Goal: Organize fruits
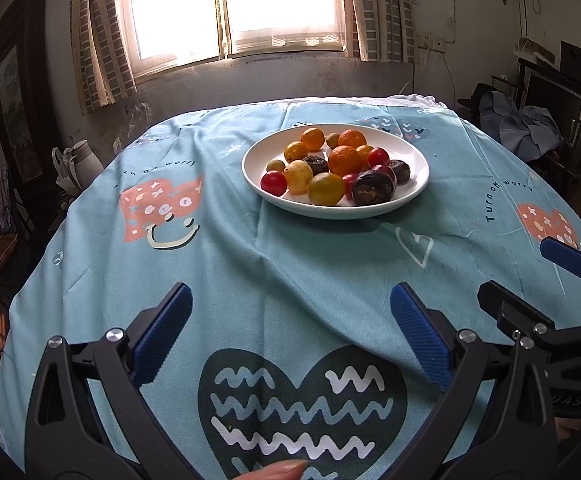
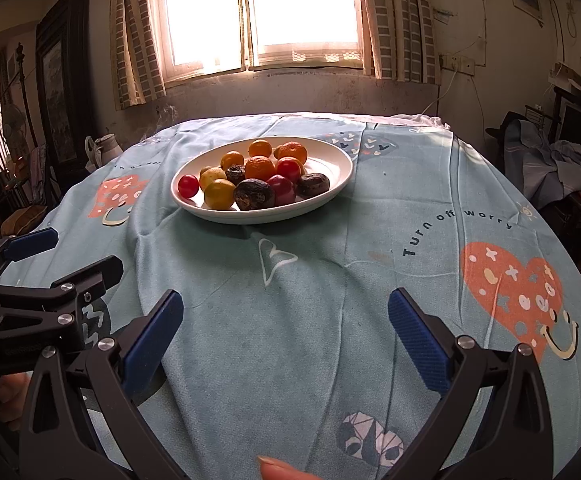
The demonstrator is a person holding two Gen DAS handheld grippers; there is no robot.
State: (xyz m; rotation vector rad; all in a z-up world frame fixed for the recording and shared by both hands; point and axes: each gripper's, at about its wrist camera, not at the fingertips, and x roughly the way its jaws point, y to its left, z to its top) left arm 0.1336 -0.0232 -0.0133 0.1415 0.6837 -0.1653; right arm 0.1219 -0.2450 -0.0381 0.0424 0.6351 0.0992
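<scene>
1. Fruits (image 1: 332, 168) piled in a white plate (image 1: 412, 194): orange citrus, yellow-green rounds, red tomatoes, dark wrinkled ones. All are inside the rim, many touching.
2. Plate sits on a teal cloth (image 1: 290, 272), toward the far side, below the window (image 1: 234, 4).
3. Cloth print reads "Turn off worry" (image 2: 456, 228), beside a coral heart (image 2: 510, 288) with a smile.
4. Left gripper (image 1: 290, 332): jaws wide apart, nothing between them, near edge of cloth, well apart from plate.
5. Right gripper (image 2: 284, 332): jaws wide apart, holding nothing, just beside the left one.
</scene>
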